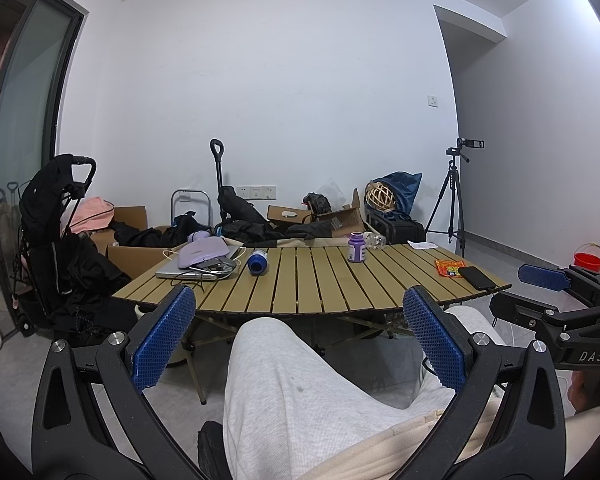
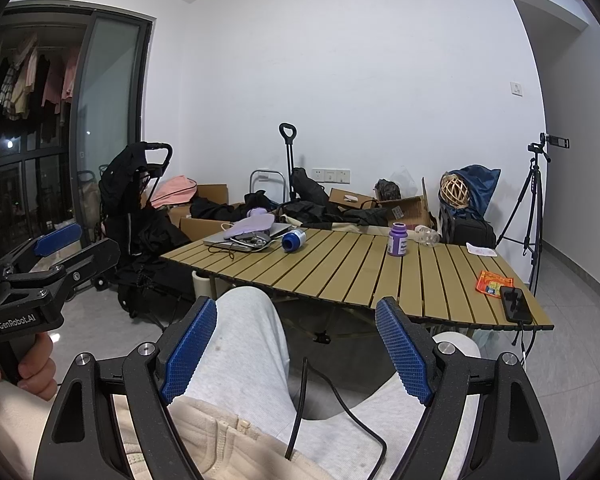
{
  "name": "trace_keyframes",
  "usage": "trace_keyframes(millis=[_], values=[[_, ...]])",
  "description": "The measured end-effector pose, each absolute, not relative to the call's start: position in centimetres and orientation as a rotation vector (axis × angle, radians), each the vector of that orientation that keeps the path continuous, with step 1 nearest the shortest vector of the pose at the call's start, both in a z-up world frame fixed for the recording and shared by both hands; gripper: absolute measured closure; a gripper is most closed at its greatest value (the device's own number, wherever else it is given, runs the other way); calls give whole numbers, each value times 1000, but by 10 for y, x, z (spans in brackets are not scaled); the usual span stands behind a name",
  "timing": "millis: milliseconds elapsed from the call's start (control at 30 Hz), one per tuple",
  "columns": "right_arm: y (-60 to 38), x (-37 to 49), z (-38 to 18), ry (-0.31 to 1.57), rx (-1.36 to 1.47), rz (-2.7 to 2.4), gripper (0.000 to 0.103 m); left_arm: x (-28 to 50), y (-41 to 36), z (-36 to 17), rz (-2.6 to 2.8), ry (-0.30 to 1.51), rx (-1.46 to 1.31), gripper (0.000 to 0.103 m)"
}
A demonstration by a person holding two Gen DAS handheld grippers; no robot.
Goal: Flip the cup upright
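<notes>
A blue cup (image 1: 257,261) lies on its side on the slatted wooden table (image 1: 316,284), its mouth toward me; it also shows in the right wrist view (image 2: 292,240). My left gripper (image 1: 300,320) is open and empty, held low over the person's lap, well short of the table. My right gripper (image 2: 296,332) is open and empty too, also over the lap. Each gripper shows at the edge of the other's view: the right one (image 1: 540,280), the left one (image 2: 56,240).
On the table stand a purple bottle (image 1: 356,247), a clear bottle lying down (image 1: 375,239), a laptop with a lilac pouch and cables (image 1: 202,261), an orange packet (image 1: 449,268) and a black phone (image 1: 476,277). Boxes, bags, a stroller and a tripod stand behind.
</notes>
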State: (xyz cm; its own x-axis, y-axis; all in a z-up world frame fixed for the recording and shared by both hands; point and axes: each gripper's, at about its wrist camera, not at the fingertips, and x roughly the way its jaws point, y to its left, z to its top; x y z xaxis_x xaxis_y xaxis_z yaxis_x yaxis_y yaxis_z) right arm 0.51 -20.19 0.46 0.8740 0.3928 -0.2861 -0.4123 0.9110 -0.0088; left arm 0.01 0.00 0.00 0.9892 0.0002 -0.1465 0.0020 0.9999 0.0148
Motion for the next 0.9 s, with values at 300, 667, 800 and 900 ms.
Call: trace_keyframes(millis=[300, 667, 800, 900], values=[[-204, 5, 5, 284, -70, 420, 17, 0, 0, 0, -1, 147, 15, 0], [-206, 4, 5, 282, -71, 419, 17, 0, 0, 0, -1, 147, 16, 0], [-206, 4, 6, 283, -71, 420, 17, 0, 0, 0, -1, 148, 15, 0], [-206, 3, 6, 283, -71, 420, 17, 0, 0, 0, -1, 148, 15, 0]])
